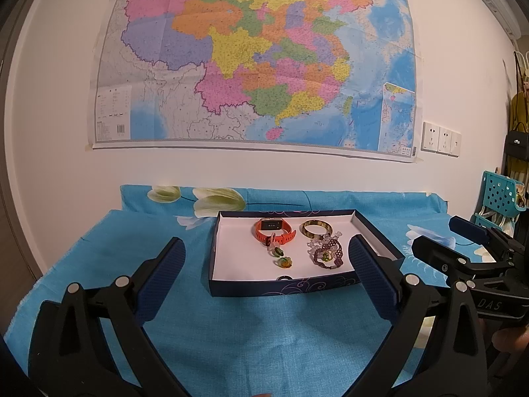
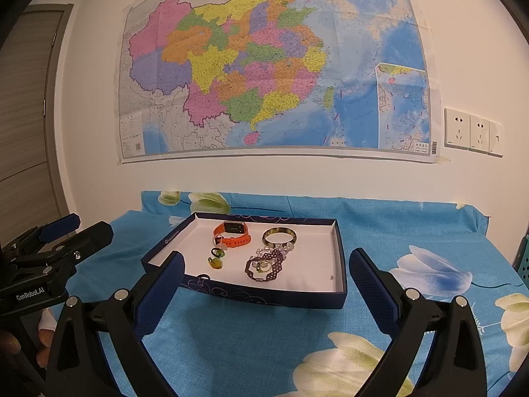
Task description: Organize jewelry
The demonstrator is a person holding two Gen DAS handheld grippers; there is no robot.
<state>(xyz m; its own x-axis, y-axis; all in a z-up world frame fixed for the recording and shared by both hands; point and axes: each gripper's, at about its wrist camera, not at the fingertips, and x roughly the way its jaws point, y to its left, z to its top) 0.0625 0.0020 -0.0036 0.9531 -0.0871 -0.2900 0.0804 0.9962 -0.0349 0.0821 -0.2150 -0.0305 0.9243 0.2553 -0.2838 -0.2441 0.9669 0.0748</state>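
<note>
- Looking along the left gripper [image 1: 266, 264], its fingers stand spread wide and empty above the blue cloth [image 1: 264, 330]; the jewelry lies inside the dark box [image 1: 281, 289]: orange watch [image 1: 274, 230], bangle [image 1: 316, 228], purple beaded bracelet [image 1: 327, 254].
- From the right wrist view, the right gripper [image 2: 266, 278] is likewise spread, grasping nothing, near the box [image 2: 264, 294]; the left gripper [image 2: 62, 235] hovers at left.

White wall [image 2: 231, 178] bears a large coloured map [image 2: 274, 66], taped at the corners; wall sockets [image 2: 472, 132] to its right. Grey door [image 2: 29, 106] at left. Table draped in blue floral cloth [image 2: 264, 330]; teal perforated basket [image 1: 501, 192] at far right.
</note>
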